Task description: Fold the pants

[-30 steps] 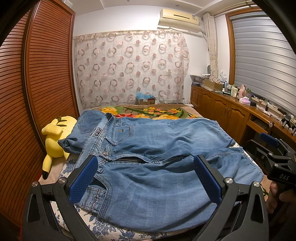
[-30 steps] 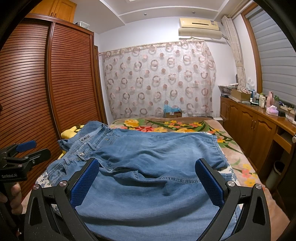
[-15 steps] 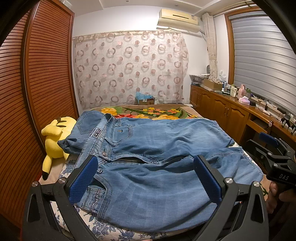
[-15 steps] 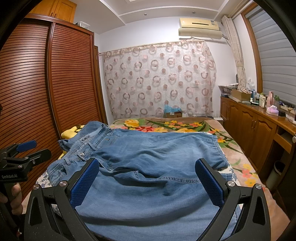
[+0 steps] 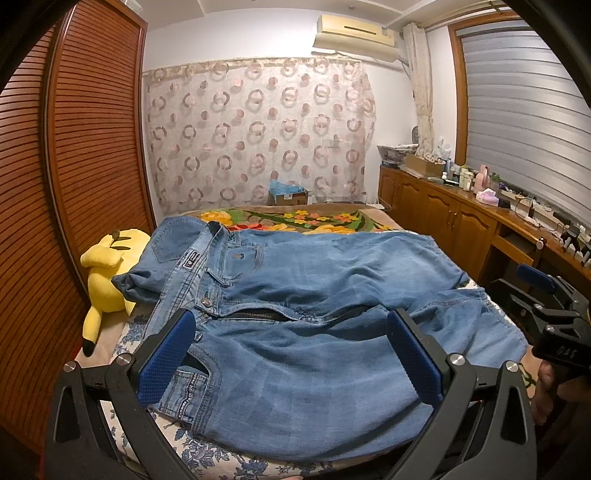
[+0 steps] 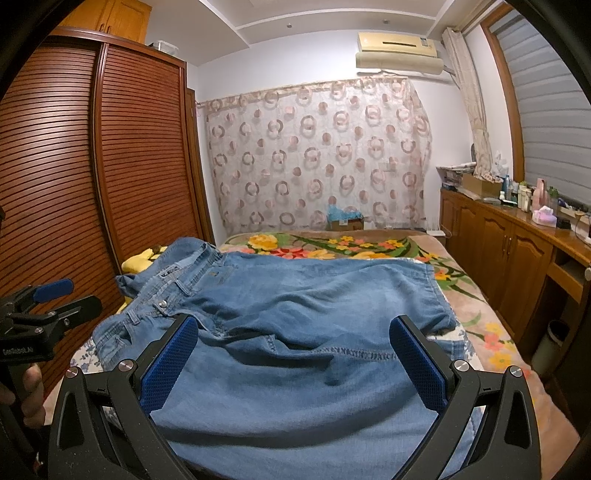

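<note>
Left wrist view: the bed (image 5: pixel 332 218) carries the jeans (image 5: pixel 314 314) spread flat across it, waistband left. A yellow plush toy (image 5: pixel 103 280) lies beside them. My left gripper (image 5: pixel 290 354) and right gripper (image 6: pixel 293 363) hover spread wide, empty.

One pair of jeans (image 5: pixel 314 332) is spread on one bed (image 6: pixel 491 332). Two grippers are counted — the left gripper (image 5: pixel 288 354) and the right gripper (image 6: pixel 291 362), each with two blue pads set wide apart. One yellow plush toy (image 5: pixel 101 280) is seen at the bed's left edge. One air conditioner (image 5: pixel 356 35) is mounted on the wall, and one curtain (image 5: pixel 258 133) with rings is hung below it. One cardboard box (image 6: pixel 345 223) is placed beyond the bed — bottles on the counter (image 6: pixel 569 240) are too small to be counted.
</note>
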Motion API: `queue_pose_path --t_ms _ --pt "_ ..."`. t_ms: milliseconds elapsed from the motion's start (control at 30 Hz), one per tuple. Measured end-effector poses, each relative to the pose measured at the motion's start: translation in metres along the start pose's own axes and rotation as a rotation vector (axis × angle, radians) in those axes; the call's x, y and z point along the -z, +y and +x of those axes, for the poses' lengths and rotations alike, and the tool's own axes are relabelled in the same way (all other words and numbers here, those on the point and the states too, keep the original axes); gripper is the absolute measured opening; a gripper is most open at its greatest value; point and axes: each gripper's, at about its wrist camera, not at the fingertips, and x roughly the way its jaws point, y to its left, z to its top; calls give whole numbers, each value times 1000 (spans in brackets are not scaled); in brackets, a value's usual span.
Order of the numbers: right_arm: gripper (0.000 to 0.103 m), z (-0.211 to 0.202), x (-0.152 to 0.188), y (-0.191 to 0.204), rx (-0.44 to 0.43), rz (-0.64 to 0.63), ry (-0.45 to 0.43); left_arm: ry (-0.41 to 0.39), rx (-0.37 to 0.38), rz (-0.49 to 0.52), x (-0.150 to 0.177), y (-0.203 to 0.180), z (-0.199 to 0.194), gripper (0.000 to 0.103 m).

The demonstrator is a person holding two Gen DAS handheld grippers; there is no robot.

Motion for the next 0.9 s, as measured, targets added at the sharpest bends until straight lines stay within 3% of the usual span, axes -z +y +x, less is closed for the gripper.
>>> queue_pose_path --t_ms 200,900 --pt "103 7 0 -5 9 -1 36 19 7 3 1 -3 8 103" --pt "103 30 -13 -19 100 -23 188 152 -35 -42 36 73 54 103"
